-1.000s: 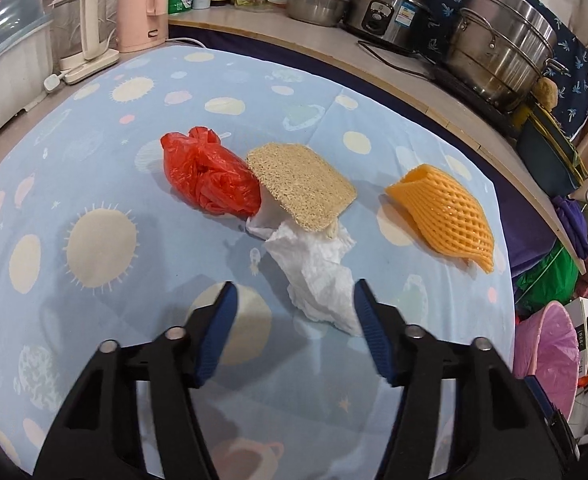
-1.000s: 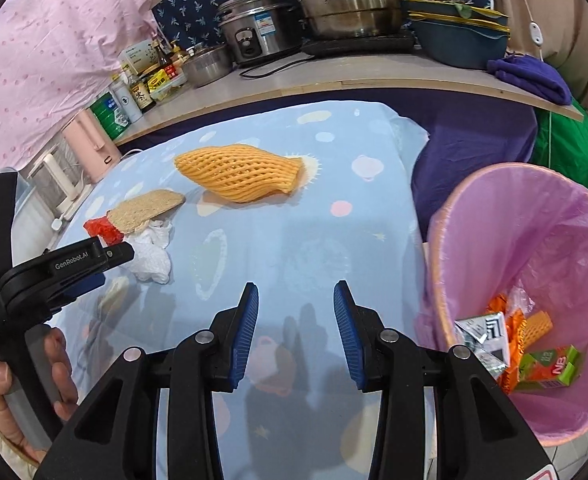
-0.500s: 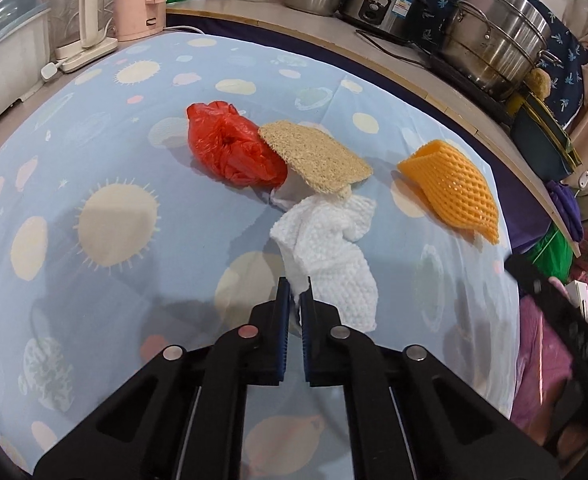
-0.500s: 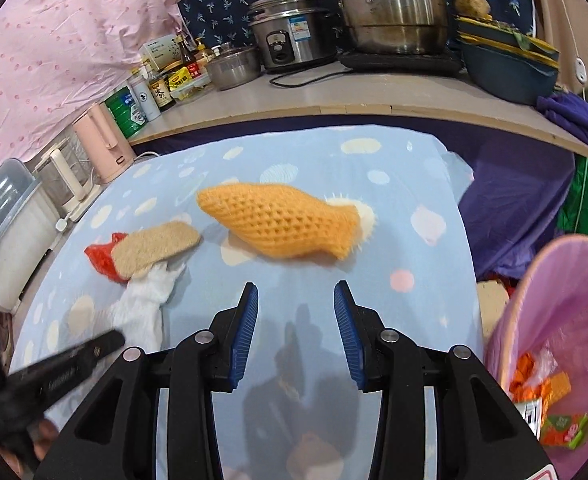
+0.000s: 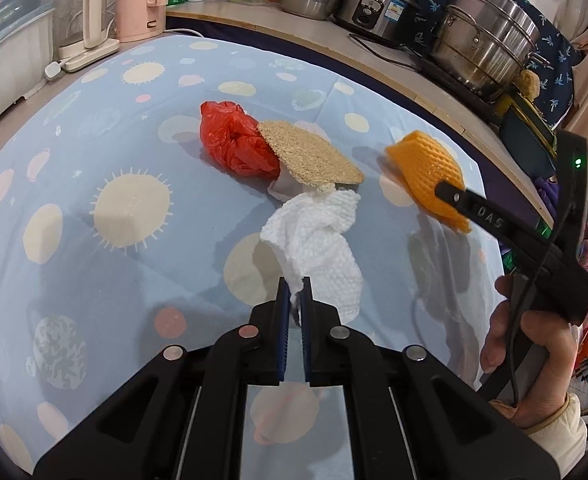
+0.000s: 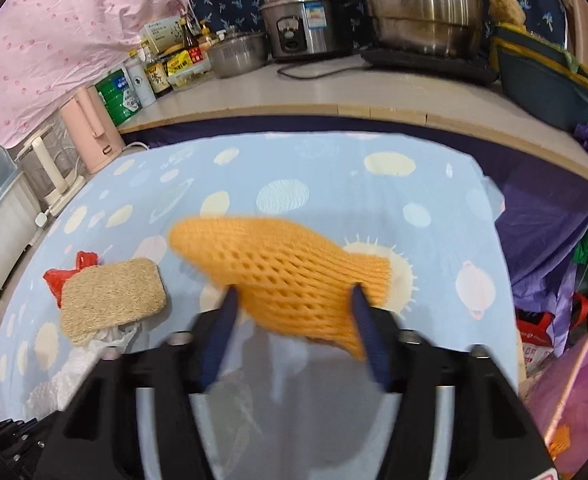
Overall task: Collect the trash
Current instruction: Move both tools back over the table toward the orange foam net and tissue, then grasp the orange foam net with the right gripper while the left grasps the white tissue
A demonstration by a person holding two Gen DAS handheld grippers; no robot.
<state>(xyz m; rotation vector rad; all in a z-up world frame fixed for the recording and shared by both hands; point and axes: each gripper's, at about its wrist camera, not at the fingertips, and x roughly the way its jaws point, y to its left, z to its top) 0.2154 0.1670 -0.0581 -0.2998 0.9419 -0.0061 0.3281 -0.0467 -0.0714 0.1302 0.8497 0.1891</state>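
My left gripper [image 5: 294,284] is shut on the near corner of a crumpled white paper towel [image 5: 318,248], which lies on the blue tablecloth [image 5: 94,288]. Behind the towel sit a tan scouring pad [image 5: 310,152] and a red plastic bag [image 5: 230,144]. An orange foam fruit net [image 6: 286,268] lies to the right. My right gripper [image 6: 292,300] straddles the net's near part; its jaws are closing and the net looks unsquashed. The left wrist view shows the right gripper [image 5: 450,196] reaching over the same net [image 5: 426,164], held by a hand [image 5: 530,352].
A pink-lined bin [image 6: 574,380] stands off the table's right edge. A counter behind carries steel pots [image 6: 422,8], a rice cooker [image 6: 302,24] and bottles. A pink kettle [image 5: 138,0] and a white appliance [image 5: 82,20] stand at the far left.
My left gripper shut on the white paper towel's corner and pulled it a little nearer. My right gripper swung left from the bin to the orange net, which now sits between its fingers.
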